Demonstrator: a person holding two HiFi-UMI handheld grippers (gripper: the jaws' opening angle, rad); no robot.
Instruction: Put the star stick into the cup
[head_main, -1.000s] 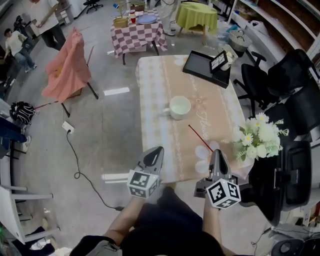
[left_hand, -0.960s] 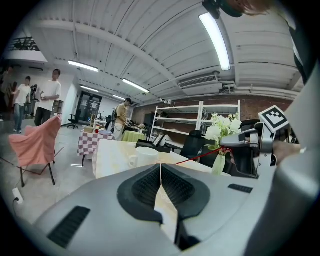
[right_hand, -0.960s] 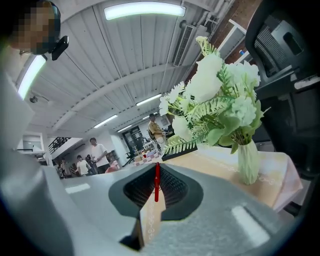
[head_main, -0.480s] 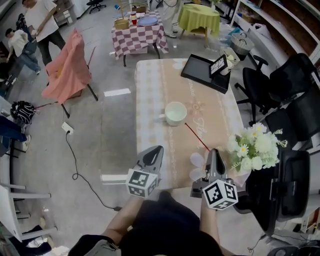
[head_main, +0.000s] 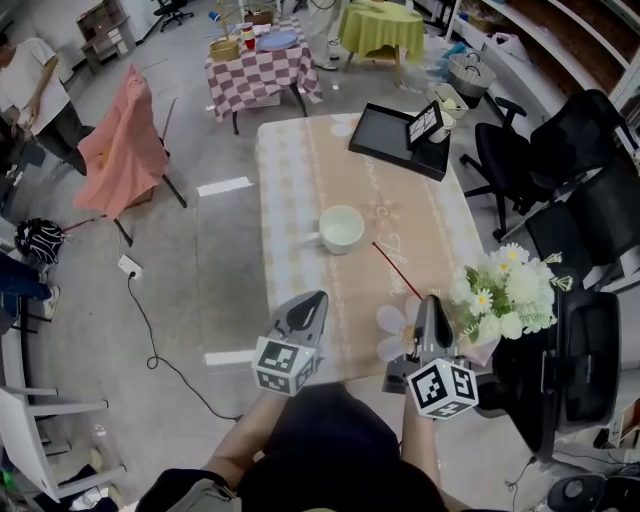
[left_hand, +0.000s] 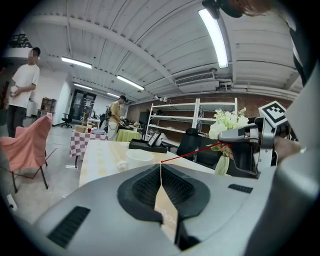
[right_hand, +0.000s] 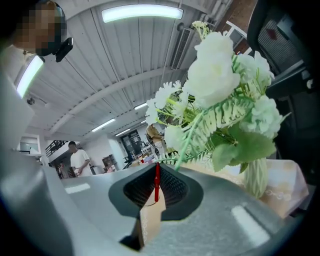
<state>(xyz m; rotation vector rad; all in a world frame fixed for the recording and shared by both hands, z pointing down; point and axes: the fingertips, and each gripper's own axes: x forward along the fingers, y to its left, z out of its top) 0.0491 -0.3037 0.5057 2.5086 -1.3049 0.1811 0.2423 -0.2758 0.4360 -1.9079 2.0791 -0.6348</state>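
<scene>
1. One second brings little change for the star stick (head_main: 397, 270). It is a thin red rod pinched at its near end, with its free tip aimed up the surface (head_main: 300, 200) toward the cup (head_main: 341, 228). I cannot make out the star itself in any view.
2. The tip lies near the cup's right rim but apart from it, about as far off as a second ago. From the left gripper view the stick (left_hand: 192, 154) looks raised clear of the surface, sloping down toward the cup (left_hand: 139, 156).
3. The right gripper (head_main: 432, 302) holds its grip throughout. In its own view its fingers (right_hand: 175, 189) are closed almost fully on the red stick (right_hand: 157, 182), which stands up between the pads.
4. The left gripper (head_main: 318, 298) has not moved from its place at the near edge. Its fingers (left_hand: 145, 187) are pressed together with nothing between them.
5. What has shifted is my picture. The surface and cup have slid left and the cup now sits lower in the head view, nearly level with the tip. The flowers (head_main: 505, 290) remain just to the right of the right gripper.
6. For the task, I judge the insertion is not yet begun. The tip must travel left over the cup's mouth and the stick must tilt upright before release. The flowers crowd that arm, so I would swing away from them.
</scene>
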